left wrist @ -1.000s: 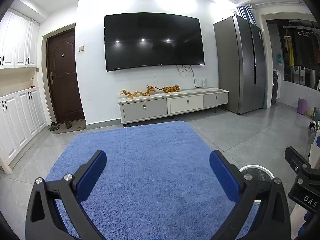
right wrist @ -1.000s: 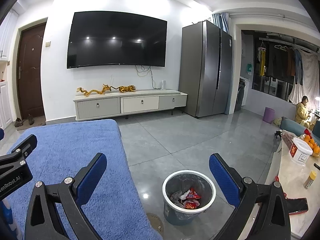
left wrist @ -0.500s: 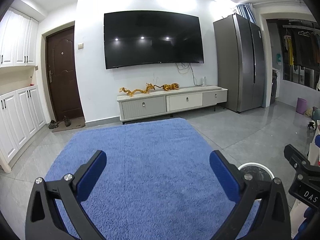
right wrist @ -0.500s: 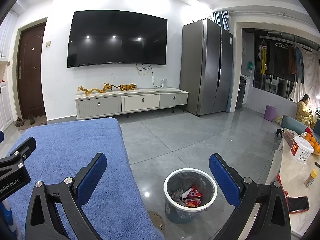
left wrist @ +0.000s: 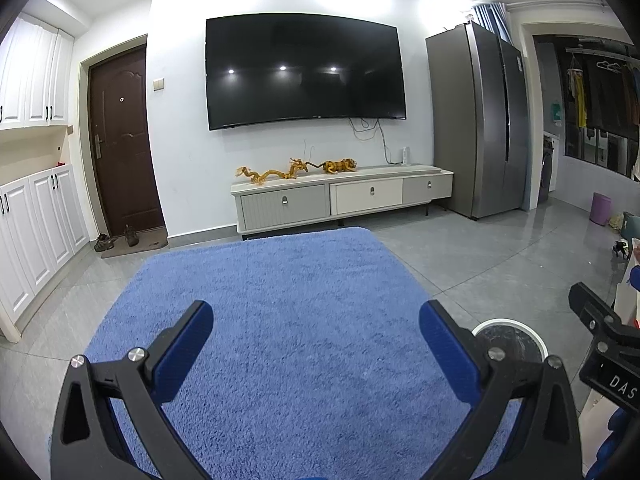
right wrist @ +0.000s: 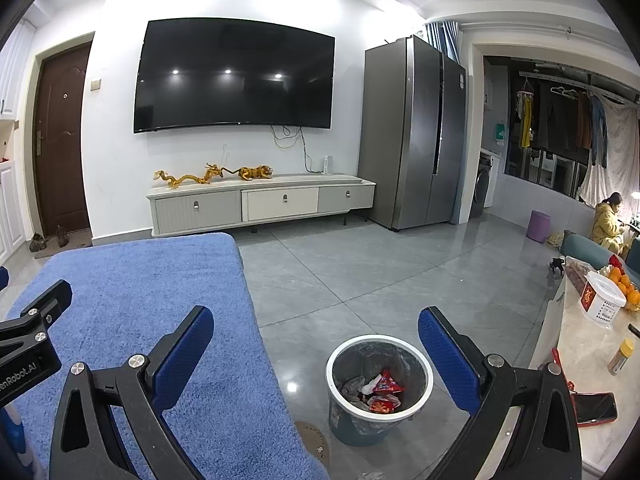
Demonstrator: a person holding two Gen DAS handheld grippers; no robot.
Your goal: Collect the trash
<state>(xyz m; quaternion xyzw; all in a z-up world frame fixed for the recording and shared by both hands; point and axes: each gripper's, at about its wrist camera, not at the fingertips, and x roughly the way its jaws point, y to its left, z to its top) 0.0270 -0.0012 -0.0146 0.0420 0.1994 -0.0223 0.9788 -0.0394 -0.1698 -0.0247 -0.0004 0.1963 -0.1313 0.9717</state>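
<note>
Left tongs (left wrist: 316, 338) wide and empty above blue rug (left wrist: 280, 300), right tongs (right wrist: 316, 338) wide over trash bin (right wrist: 379, 390)

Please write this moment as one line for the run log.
left gripper: open, empty, over blue rug | right gripper: open, empty | trash bin: on floor, wrappers inside

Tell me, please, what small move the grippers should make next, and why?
Probably turn the right gripper toward the table at its right to look for trash. Both it and the left gripper are open and hold nothing, the bin already has wrappers inside, and no loose litter shows on the blue rug.
</note>
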